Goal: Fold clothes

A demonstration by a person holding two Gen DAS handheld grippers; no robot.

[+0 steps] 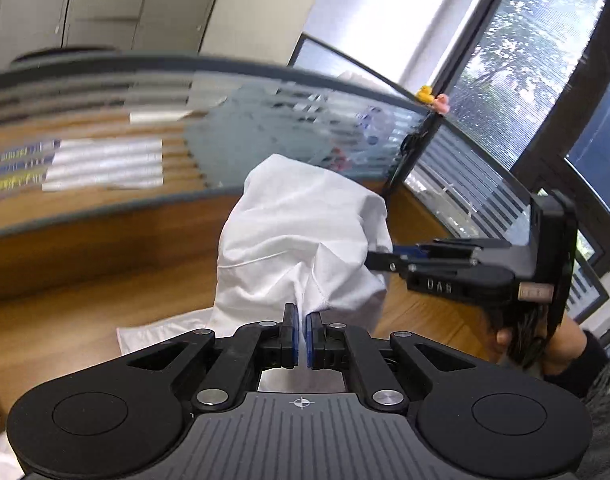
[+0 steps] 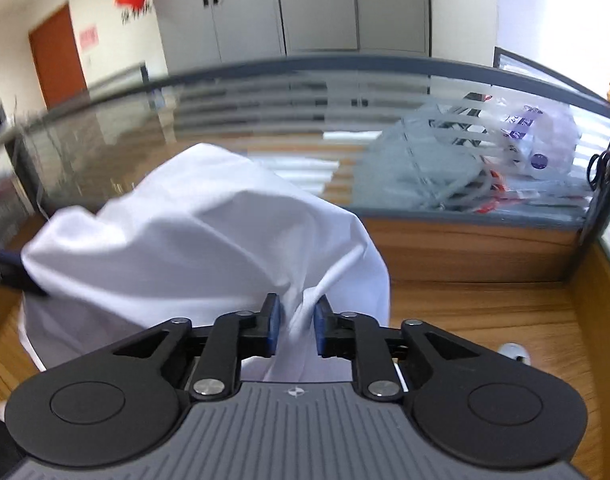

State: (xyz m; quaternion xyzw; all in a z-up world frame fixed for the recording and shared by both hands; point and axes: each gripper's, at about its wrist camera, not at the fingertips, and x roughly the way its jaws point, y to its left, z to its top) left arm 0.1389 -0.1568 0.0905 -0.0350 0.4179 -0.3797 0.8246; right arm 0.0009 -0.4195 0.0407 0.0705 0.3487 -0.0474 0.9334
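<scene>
Left wrist | white garment (image 1: pixel 301 240) pinched in left tool (image 1: pixel 302 334) | bunched ahead

White cotton garment (image 2: pixel 209 240), plain. Black left gripper (image 1: pixel 301 332), blue pads (image 1: pixel 291 332). Wood-grain brown surface (image 2: pixel 485 312). Far frosted-stripe glass partition (image 1: pixel 105 148); yellow rubber duck (image 1: pixel 425 93).

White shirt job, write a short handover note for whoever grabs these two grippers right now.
Left gripper: shut on a bunched part of the white shirt.
Right gripper: shut on another part of the shirt, pinching a seam.
Where things are: the shirt is lifted and bunched between both grippers above the wooden desk; part of it trails on the desk.
Done: both grips are made and the shirt is up.
Left: no neat fold shows yet. Probably spread it flat on the desk first, then fold.
</scene>
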